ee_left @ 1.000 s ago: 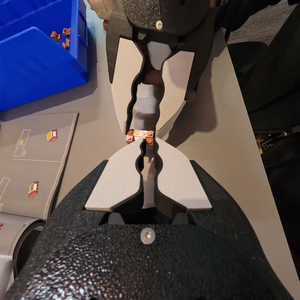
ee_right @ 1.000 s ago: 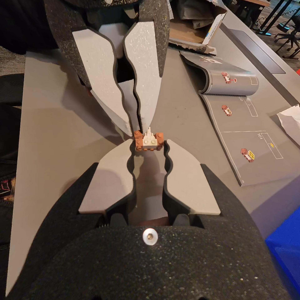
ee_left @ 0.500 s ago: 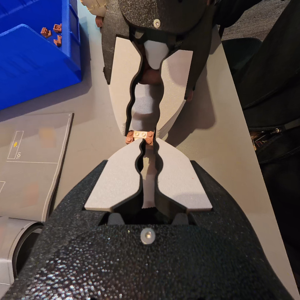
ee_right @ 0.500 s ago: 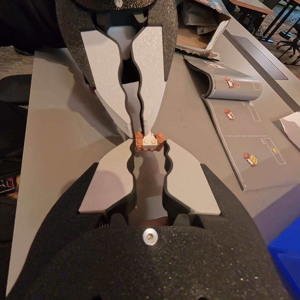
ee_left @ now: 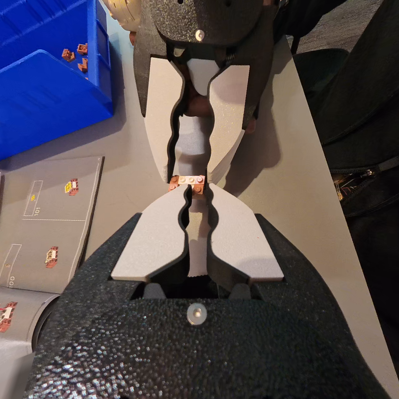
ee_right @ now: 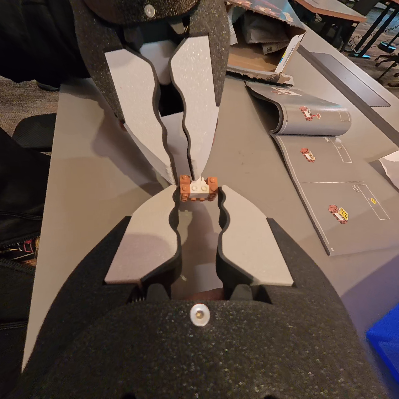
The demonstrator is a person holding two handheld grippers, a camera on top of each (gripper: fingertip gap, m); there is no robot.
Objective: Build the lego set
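A brown and white brick assembly [ee_right: 198,191] is sitting at the centre between pale grey fingers [ee_right: 151,218] with black edges, on speckled black gripper bodies. A grey table [ee_right: 75,194] is lying beneath. At ten o'clock in the left wrist view, a bright blue bin [ee_left: 43,97] is holding small brown bricks [ee_left: 75,56]. At three o'clock in the right wrist view, a dark grey booklet [ee_right: 336,194] is showing brown, white and yellow pictures.
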